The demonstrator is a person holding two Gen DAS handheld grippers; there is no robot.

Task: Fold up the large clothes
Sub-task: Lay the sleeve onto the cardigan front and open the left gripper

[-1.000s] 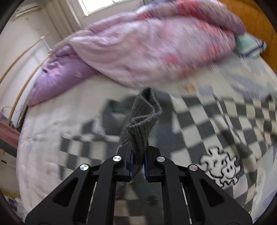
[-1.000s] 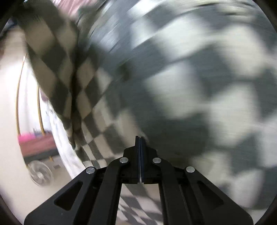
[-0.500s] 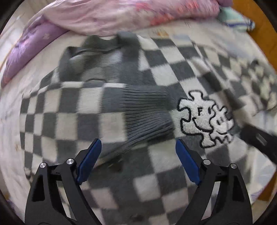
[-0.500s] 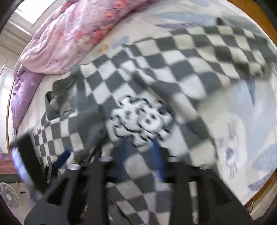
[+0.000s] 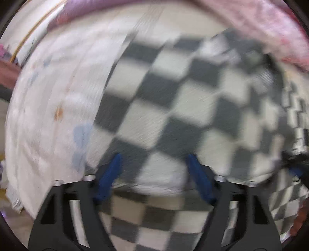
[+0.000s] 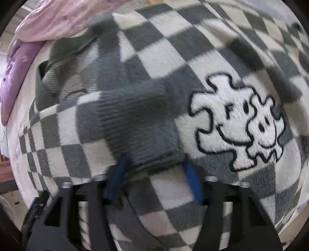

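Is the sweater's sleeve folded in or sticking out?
Folded in. The grey ribbed cuff lies across the front of the checkered sweater, beside the white cartoon patch, not out to the side.

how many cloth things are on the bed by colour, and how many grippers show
grey and white checked sweater: 1
pink quilt: 1
purple pillow: 1
white printed bedsheet: 1
grippers: 2, the left gripper and the right gripper, both with blue fingers
total: 6
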